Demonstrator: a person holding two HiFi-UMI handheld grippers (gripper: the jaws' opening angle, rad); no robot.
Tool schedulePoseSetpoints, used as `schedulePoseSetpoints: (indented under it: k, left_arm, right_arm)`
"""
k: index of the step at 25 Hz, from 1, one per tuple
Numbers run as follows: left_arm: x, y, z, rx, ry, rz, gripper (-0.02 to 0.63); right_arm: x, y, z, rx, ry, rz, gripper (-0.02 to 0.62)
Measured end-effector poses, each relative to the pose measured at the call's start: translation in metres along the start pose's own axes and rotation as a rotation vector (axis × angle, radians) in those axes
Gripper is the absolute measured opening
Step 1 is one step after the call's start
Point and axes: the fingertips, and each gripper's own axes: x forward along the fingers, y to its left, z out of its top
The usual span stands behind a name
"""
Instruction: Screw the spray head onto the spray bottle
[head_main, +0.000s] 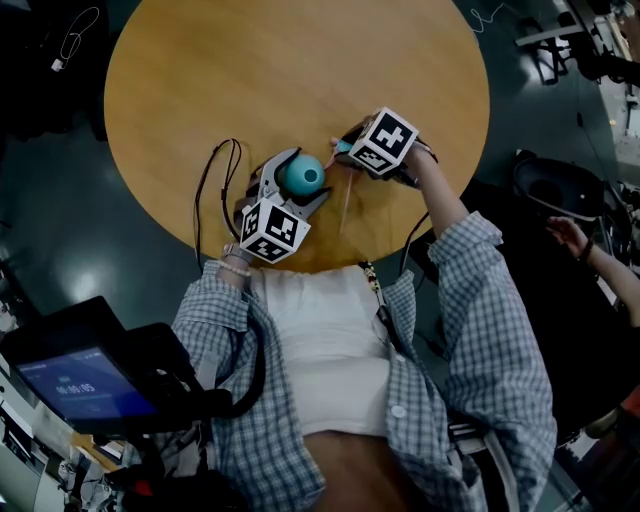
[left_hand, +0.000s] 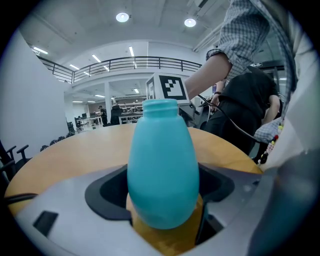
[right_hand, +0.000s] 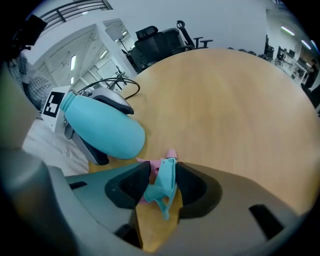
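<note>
The teal spray bottle (head_main: 303, 175) stands upright near the front edge of the round wooden table (head_main: 300, 70), its neck open with no head on it. My left gripper (head_main: 308, 172) is shut on the bottle's belly (left_hand: 162, 165), a pad on each side. Just to its right, my right gripper (head_main: 342, 150) is shut on the teal and pink spray head (right_hand: 165, 182), held tilted with the trigger hanging down. The head's thin dip tube (head_main: 345, 205) runs toward the table's front edge. In the right gripper view the bottle (right_hand: 102, 127) lies to the upper left of the spray head, a short gap apart.
A black cable (head_main: 215, 180) loops on the table left of the left gripper. A tablet screen (head_main: 85, 385) sits at the lower left, off the table. Another person's hand (head_main: 570, 235) and a dark chair (head_main: 550, 190) are to the right.
</note>
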Motion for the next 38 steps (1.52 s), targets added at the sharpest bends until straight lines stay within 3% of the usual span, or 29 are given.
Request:
schedulePoseSetpoints:
  k: [3,7,18,27,38]
  left_arm:
    - [0.001,0.003,-0.003,-0.003,0.0,0.002,0.408]
    - [-0.004,-0.001,-0.002,-0.004,-0.002,0.007,0.408]
    - [0.0,0.004,0.001,-0.021,-0.009,0.016,0.408]
    - [-0.006,-0.011,-0.005,-0.017,-0.014,0.024,0.408]
    - [0.004,-0.004,-0.005,-0.027,-0.016,0.018,0.408]
  right_arm:
    - [0.002,-0.002,0.002,0.021,-0.021,0.054,0.15]
    - [0.0,0.007,0.004,0.018,-0.064,0.053,0.144]
    - [-0.039,0.002,0.003,-0.015,-0.227,-0.172,0.107]
    - [-0.107,0.037,0.015,-0.219,-0.411,-0.545,0.106]
    - [-0.247,0.086,0.083,-0.442,-0.665,-0.863,0.103]
